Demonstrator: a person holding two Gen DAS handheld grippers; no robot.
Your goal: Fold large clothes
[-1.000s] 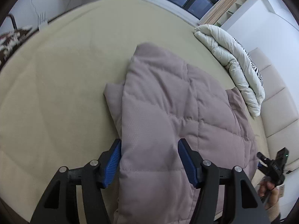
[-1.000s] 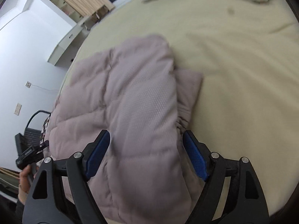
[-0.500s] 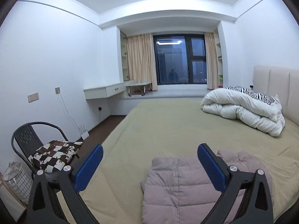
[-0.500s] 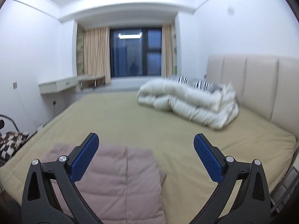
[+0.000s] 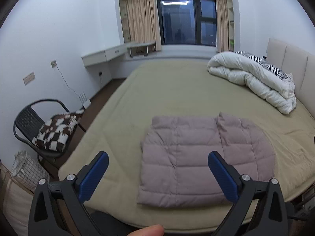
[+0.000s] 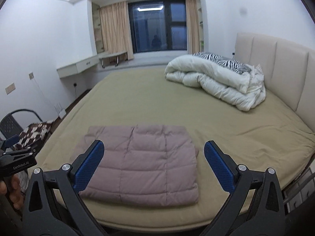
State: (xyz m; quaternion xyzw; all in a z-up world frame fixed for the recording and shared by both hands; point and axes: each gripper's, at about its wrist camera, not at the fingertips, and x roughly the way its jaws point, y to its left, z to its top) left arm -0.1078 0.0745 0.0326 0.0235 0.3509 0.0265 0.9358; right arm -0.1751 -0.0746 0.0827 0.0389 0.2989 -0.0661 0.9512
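Observation:
A mauve quilted down jacket (image 5: 195, 157) lies folded into a rough rectangle near the front edge of the bed (image 5: 177, 90). It also shows in the right wrist view (image 6: 145, 163). My left gripper (image 5: 157, 159) is open and empty, held back from the bed above its front edge. My right gripper (image 6: 153, 149) is open and empty, also held back from the jacket. Neither gripper touches the jacket. The left gripper's body (image 6: 13, 161) shows at the left edge of the right wrist view.
A white duvet with a zebra-print pillow (image 5: 254, 78) is heaped at the back right by the padded headboard (image 6: 275, 64). A black chair with a brown-and-white cushion (image 5: 49, 129) and a wire basket (image 5: 27, 169) stand left of the bed. A wall desk (image 5: 106, 55) and dark window lie beyond.
Both grippers have lifted off the jacket and pulled back from the bed, tilting up from a downward look to a level view of the room. The jacket stays folded.

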